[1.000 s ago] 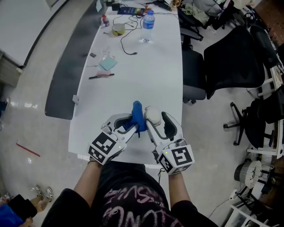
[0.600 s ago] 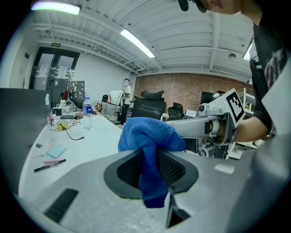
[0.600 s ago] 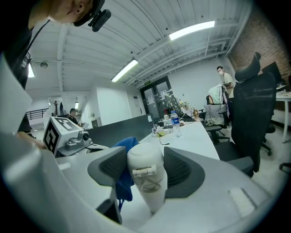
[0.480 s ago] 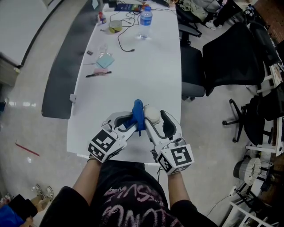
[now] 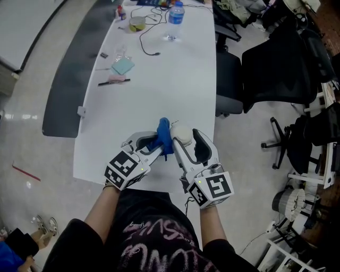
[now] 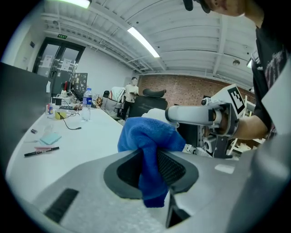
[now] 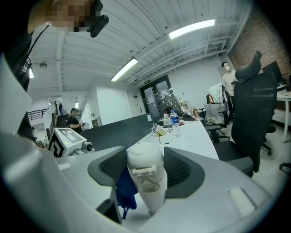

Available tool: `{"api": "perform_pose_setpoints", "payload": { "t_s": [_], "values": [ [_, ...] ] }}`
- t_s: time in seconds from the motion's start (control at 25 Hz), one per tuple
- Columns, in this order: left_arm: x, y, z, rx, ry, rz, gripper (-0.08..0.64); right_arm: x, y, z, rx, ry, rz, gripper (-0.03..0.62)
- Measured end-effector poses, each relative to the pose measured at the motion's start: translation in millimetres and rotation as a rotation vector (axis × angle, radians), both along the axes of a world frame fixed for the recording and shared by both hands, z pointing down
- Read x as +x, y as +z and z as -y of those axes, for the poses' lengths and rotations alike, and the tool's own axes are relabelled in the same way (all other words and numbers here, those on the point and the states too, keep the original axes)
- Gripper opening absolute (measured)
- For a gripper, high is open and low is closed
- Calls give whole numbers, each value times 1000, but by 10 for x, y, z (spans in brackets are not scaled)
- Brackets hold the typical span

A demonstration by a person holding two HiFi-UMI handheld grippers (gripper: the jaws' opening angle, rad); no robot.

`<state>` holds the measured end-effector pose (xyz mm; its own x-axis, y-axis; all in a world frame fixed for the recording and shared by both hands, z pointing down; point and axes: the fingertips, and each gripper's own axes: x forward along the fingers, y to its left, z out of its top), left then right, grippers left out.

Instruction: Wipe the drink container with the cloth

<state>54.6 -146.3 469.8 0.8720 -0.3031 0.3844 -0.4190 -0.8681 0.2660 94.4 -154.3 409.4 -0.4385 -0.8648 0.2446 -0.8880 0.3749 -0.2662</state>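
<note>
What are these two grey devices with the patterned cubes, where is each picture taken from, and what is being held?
There is no robot here. A person holds a hand tool in each hand, and the patterned cubes are part of those tools. The head view comes from a camera on the person's head, looking down. The other two views come from cameras riding on each tool, looking along its tongs. The left tongs are shut on a blue cloth. The right tongs are shut on a white drink container, with the cloth right against its side. Below is a long white table. Towards its far end are a water bottle, a cable and a pen.
</note>
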Motion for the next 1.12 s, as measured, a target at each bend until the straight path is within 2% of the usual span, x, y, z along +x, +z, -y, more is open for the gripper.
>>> {"api": "perform_pose_setpoints", "payload": {
  "t_s": [0.52, 0.8, 0.96, 1.12],
  "values": [
    [7, 541, 5, -70, 8, 59, 89, 9, 43, 30, -5, -11, -11, 265],
    [-37, 826, -24, -99, -4, 166, 89, -64, 64, -12, -7, -37, -26, 268],
    [-42, 923, -24, -134, -16, 179, 89, -69, 82, -11, -9, -44, -20, 270],
    [-69, 854, -53, -121, -19, 180, 89, -55, 92, -18, -4, -47, -15, 270]
  ]
}}
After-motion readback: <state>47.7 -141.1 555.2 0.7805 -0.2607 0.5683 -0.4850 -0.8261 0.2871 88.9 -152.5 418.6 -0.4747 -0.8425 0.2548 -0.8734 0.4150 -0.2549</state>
